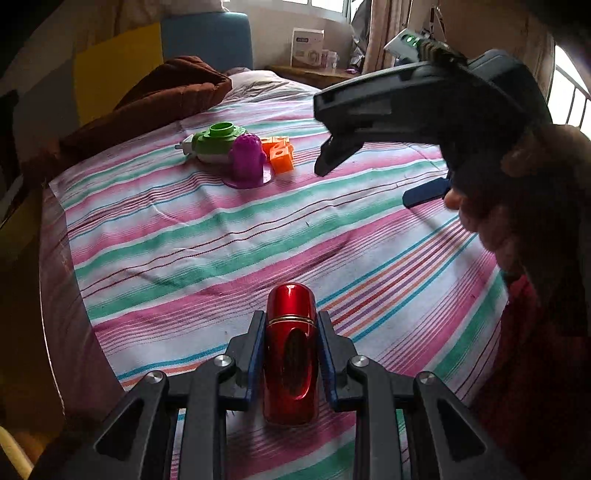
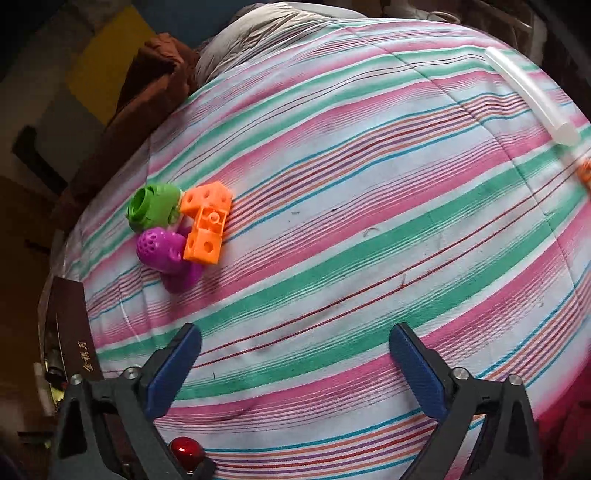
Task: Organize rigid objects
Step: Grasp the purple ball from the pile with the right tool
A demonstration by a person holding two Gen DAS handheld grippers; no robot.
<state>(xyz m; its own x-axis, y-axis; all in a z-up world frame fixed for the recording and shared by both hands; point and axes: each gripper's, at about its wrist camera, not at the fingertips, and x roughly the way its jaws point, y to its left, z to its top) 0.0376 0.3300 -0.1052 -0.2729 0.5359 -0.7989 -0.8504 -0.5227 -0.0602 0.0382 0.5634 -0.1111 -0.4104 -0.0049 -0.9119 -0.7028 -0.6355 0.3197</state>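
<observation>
red capsule (image 1: 290, 354) in left tongs (image 1: 290, 332), no legible labels

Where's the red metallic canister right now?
Clamped in the left gripper, the red canister shows bottom centre of the left wrist view, above the striped bedsheet.

A home bedroom: a bed (image 1: 221, 229) under a pink, green and white striped sheet, a brown blanket (image 1: 155, 99) bunched beside a pale pillow (image 1: 266, 83), curtains (image 1: 380, 33) at a bright window, and a boxed item on a wooden side table (image 1: 310, 72).
</observation>
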